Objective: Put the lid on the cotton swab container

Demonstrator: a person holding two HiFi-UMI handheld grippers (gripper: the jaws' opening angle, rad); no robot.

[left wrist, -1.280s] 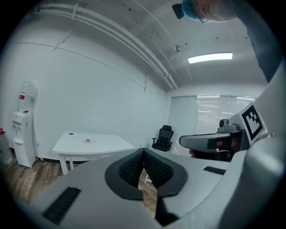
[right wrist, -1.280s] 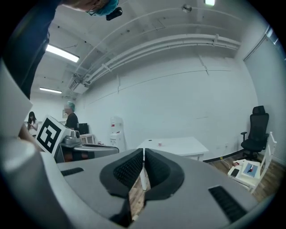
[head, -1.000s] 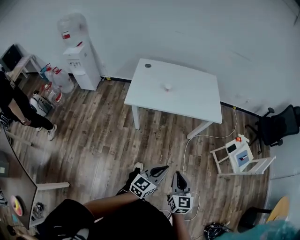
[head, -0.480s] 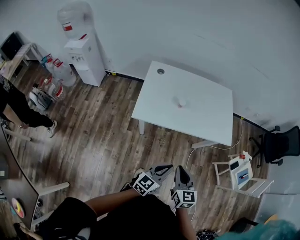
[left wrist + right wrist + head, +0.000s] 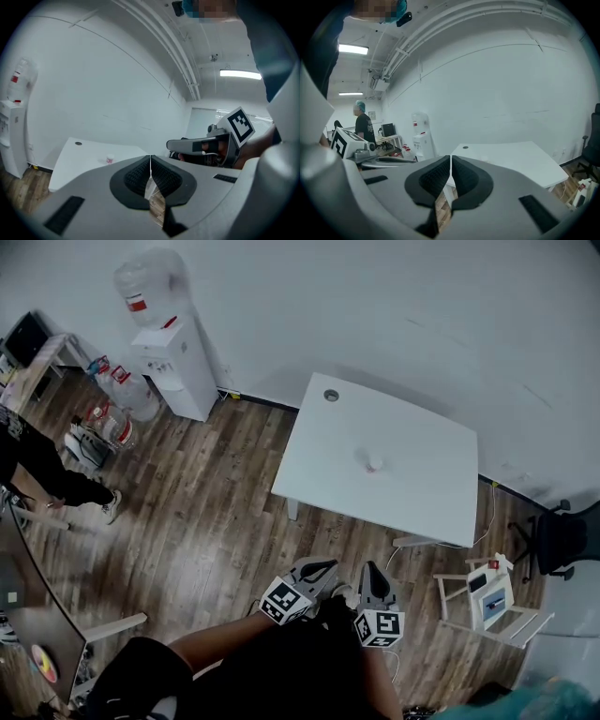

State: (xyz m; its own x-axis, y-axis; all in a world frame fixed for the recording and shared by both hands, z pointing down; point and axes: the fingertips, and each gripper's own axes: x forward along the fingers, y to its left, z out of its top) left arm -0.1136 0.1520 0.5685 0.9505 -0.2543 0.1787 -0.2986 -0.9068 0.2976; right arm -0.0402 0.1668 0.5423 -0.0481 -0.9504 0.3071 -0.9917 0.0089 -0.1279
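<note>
A small cotton swab container (image 5: 374,463) with a pink band stands near the middle of the white table (image 5: 412,498); in the left gripper view the container (image 5: 109,159) shows as a tiny pot on the white table (image 5: 79,161). A lid cannot be made out at this distance. My left gripper (image 5: 322,568) and right gripper (image 5: 372,572) are held close to my body over the wooden floor, well short of the table. Both are shut with nothing between their jaws. The left gripper (image 5: 150,161) sees the right one beside it.
A water dispenser (image 5: 173,362) stands against the wall at the left with spare bottles (image 5: 117,395) beside it. A person (image 5: 42,470) stands at the far left. A white stool (image 5: 487,601) and a black office chair (image 5: 562,540) are right of the table. A cable (image 5: 492,512) hangs there.
The view has moved closer to the table, which now sits lower and more central. Both grippers stay shut and close to my body.
</note>
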